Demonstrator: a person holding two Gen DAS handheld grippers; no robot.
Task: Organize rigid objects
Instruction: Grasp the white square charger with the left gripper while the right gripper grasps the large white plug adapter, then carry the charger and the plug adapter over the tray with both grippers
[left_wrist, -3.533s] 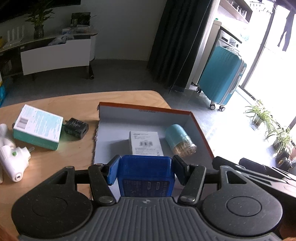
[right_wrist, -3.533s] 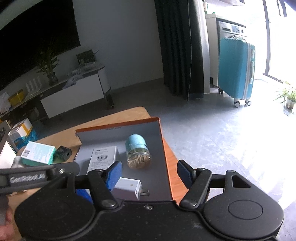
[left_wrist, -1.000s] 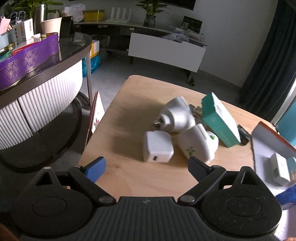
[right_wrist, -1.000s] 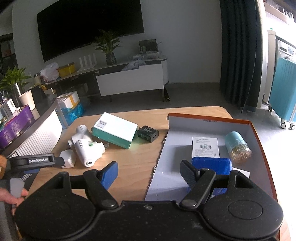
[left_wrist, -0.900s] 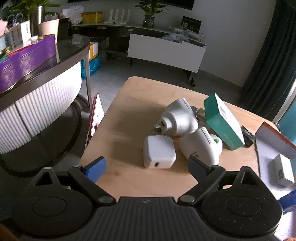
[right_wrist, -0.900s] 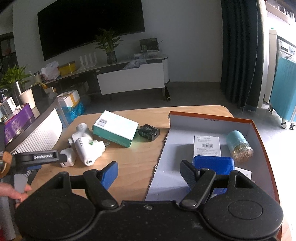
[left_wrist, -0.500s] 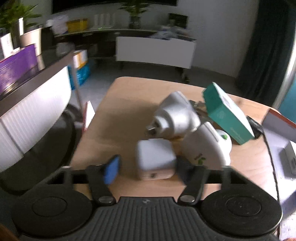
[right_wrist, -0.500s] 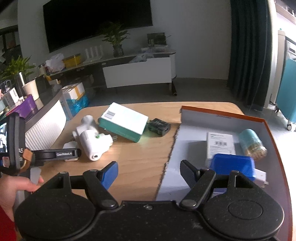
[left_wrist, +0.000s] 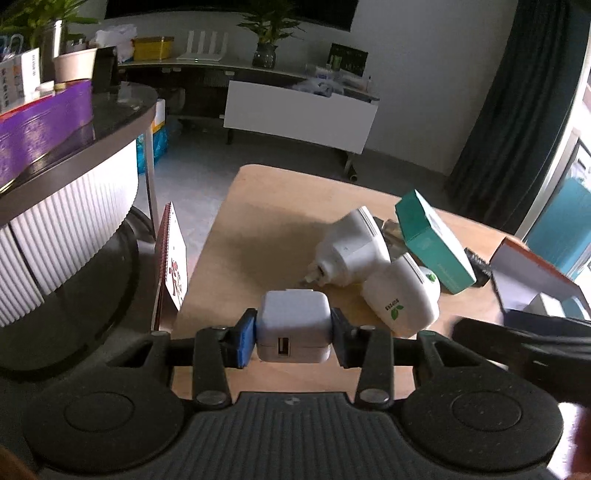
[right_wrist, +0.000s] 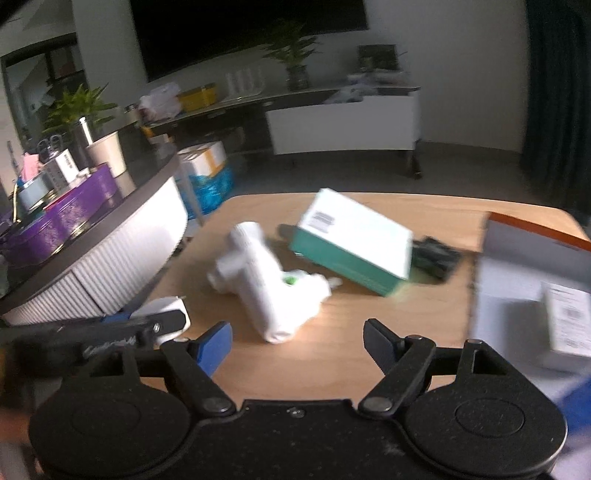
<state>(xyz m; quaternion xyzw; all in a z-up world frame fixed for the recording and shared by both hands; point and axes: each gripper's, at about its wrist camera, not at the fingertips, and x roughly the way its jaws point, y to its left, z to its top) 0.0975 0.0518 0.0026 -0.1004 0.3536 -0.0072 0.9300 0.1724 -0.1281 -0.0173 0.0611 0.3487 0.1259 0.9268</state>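
Since a second ago the left gripper (left_wrist: 293, 332) has closed and now clamps the white USB charger cube (left_wrist: 291, 325) at the wooden table's (left_wrist: 266, 221) near edge. At two o'clock from the cube lie two white plug adapters (left_wrist: 400, 295), then a teal box (left_wrist: 432, 243). At three o'clock the orange-rimmed cardboard box (right_wrist: 532, 229) holds a white carton (right_wrist: 569, 317). Over the table, the right gripper (right_wrist: 297, 341) is spreading wider, with nothing between its jaws.
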